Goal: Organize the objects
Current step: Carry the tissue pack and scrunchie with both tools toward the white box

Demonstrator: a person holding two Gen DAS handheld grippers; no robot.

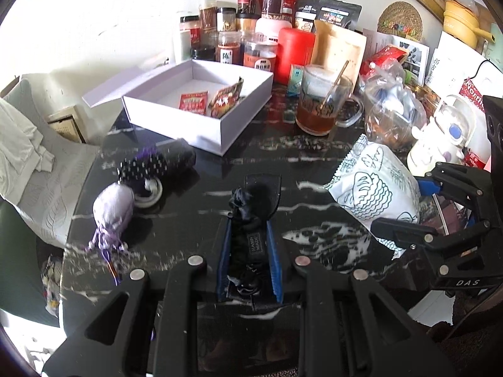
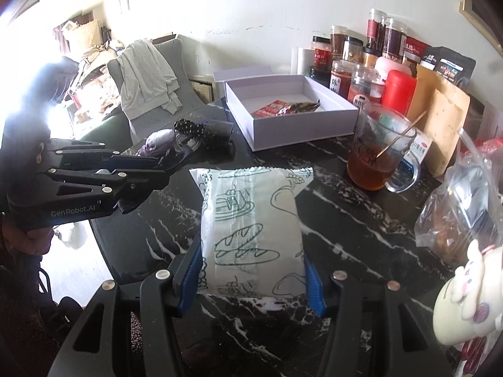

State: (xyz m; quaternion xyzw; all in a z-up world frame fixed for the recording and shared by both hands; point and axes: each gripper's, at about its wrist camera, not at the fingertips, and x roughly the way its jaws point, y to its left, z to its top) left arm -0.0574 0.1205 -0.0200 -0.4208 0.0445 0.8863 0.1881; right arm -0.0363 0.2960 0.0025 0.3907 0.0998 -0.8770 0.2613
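My left gripper (image 1: pixel 250 260) is clamped on a small black fabric pouch (image 1: pixel 248 220) with a woven label, its gathered top poking out past my blue finger pads (image 1: pixel 273 257), held above the black marble tabletop with white veins (image 1: pixel 188 216). My right gripper (image 2: pixel 251 270) squeezes a puffy white plastic snack packet printed with line drawings of bread (image 2: pixel 254 220) between its blue pads (image 2: pixel 191 270), one on each long side, and the packet's far crimped edge points away from me. To the left of the pouch sits a pale lilac drawstring bag (image 1: pixel 113 210) with purple cords, and just beyond it, touching, lies a black hairbrush with white-tipped bristles (image 1: pixel 147 166) beside a small white ring-shaped thing I cannot name. Farther on, left of centre, stands an open white cardboard box (image 1: pixel 176 119) with its lid folded back; inside it lie a flat red sachet (image 1: pixel 193 102) and a brown foil snack packet (image 1: pixel 226 97). Right of the box stands a clear glass mug of brown liquid (image 1: pixel 320 103) with a thin stick in it, and beside that a crumpled clear plastic bag (image 1: pixel 393 110). Along the far wall crowd spice jars (image 1: pixel 229 31), a red canister (image 1: pixel 297 53) and kraft pouches.
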